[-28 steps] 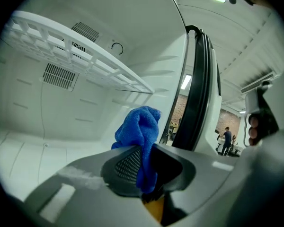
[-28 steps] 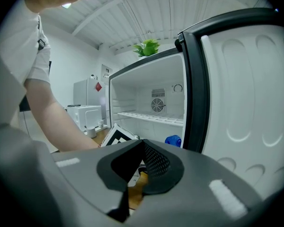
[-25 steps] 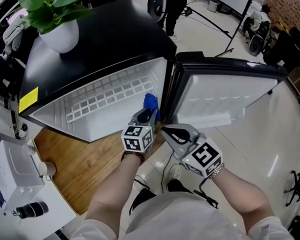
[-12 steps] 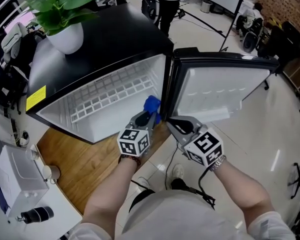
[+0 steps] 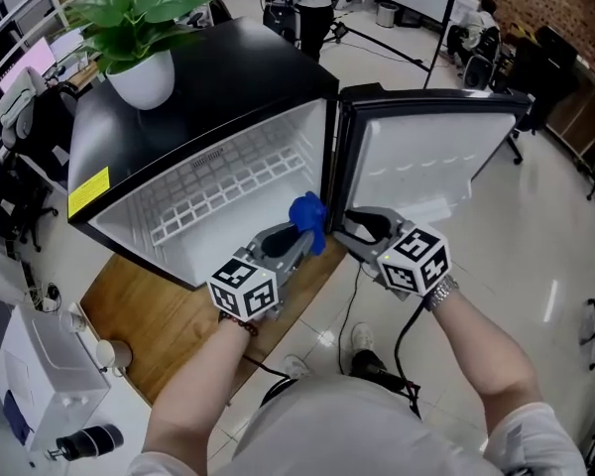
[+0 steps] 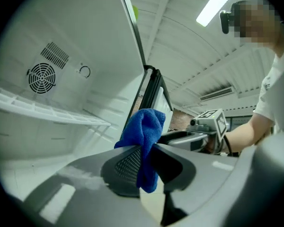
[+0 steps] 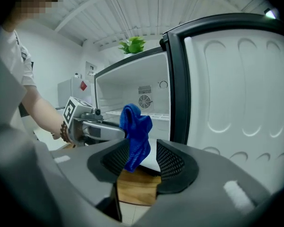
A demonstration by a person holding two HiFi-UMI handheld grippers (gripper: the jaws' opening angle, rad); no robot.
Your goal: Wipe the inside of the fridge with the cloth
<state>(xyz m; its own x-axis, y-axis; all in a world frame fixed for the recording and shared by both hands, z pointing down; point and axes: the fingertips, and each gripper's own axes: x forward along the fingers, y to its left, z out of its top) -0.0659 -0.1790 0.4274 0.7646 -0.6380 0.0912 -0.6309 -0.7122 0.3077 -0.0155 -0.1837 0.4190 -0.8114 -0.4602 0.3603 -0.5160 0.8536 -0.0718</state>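
Observation:
A black fridge (image 5: 208, 77) stands open, its white inside (image 5: 228, 201) crossed by a wire shelf (image 6: 47, 110). Its door (image 5: 416, 162) is swung out to the right. My left gripper (image 5: 299, 234) (image 6: 146, 162) is shut on a blue cloth (image 5: 307, 216) (image 6: 144, 129) and holds it at the fridge's mouth, by the door hinge. Close on its right is my right gripper (image 5: 350, 228) (image 7: 143, 160), whose jaws have just been opening. They stand apart, and the blue cloth (image 7: 135, 126) hangs in front of their gap without being pressed.
A potted plant (image 5: 139, 28) sits on the fridge's top. A wooden board (image 5: 149, 315) lies under the fridge on the pale floor, and a dark cable (image 5: 349, 305) runs below my hands. A white machine (image 5: 30, 375) stands at the lower left. Chairs and stands crowd the far right.
My left gripper has lifted the cloth higher and nearer the fridge opening. The right gripper's jaws have gone from shut to open, staying near the door's lower edge.

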